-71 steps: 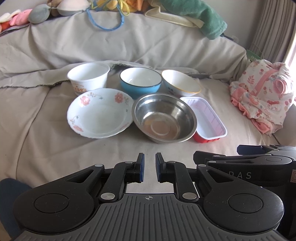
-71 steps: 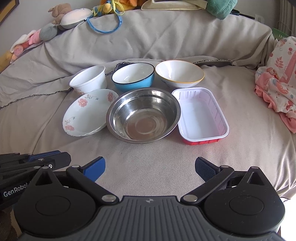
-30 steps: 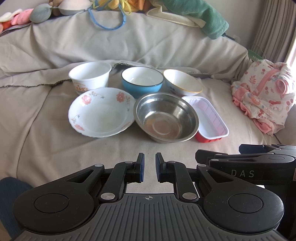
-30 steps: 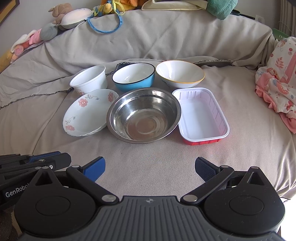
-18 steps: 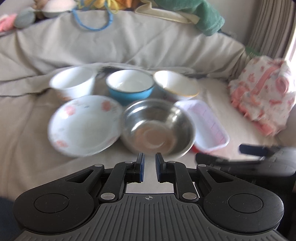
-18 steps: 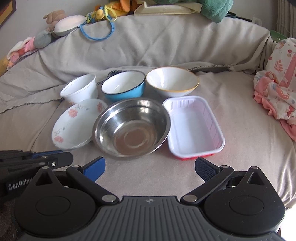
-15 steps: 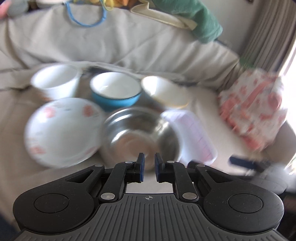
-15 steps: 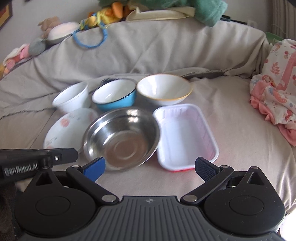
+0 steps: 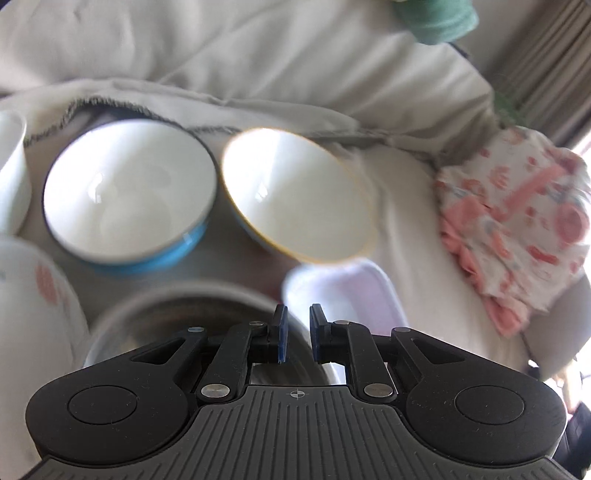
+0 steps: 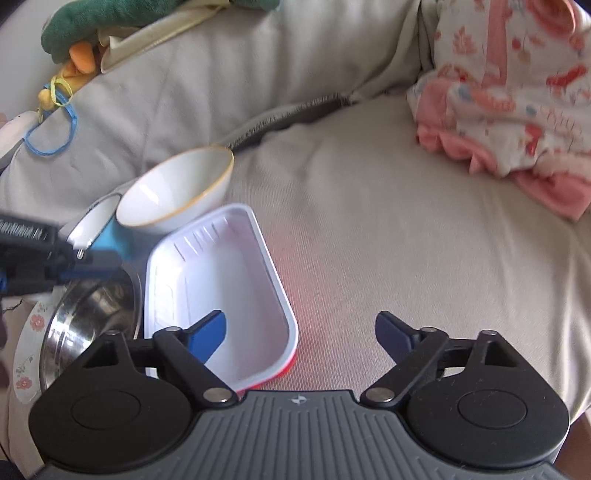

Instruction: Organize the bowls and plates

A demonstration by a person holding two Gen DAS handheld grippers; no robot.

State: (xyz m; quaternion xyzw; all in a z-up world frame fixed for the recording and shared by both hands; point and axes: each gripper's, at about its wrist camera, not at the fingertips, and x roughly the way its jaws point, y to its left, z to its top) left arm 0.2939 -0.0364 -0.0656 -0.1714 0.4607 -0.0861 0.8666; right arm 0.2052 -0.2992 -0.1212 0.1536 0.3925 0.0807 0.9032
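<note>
Left wrist view shows we have pushed in over the steel bowl (image 9: 192, 314), our left gripper (image 9: 294, 334) nearly clenched, empty. Right gripper (image 10: 299, 334), released wide, now straddles the tray's (image 10: 221, 280) near right rim. Gold-rimmed bowl (image 9: 295, 195) sits far behind. Earlier, both hung back.

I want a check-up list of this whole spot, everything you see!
Surface: beige sofa cover, wrinkled.
Job's things: blue bowl, gold-rimmed bowl, steel bowl, white tray, flowered plate, white cup at the edge.
Clutter: pink floral clothes, green plush toy.
Grippers: left hand-held gripper nearly closed, holding nothing; right hand-held gripper open above the tray.
Cables: blue cord loop.
Surroundings: curtain.
</note>
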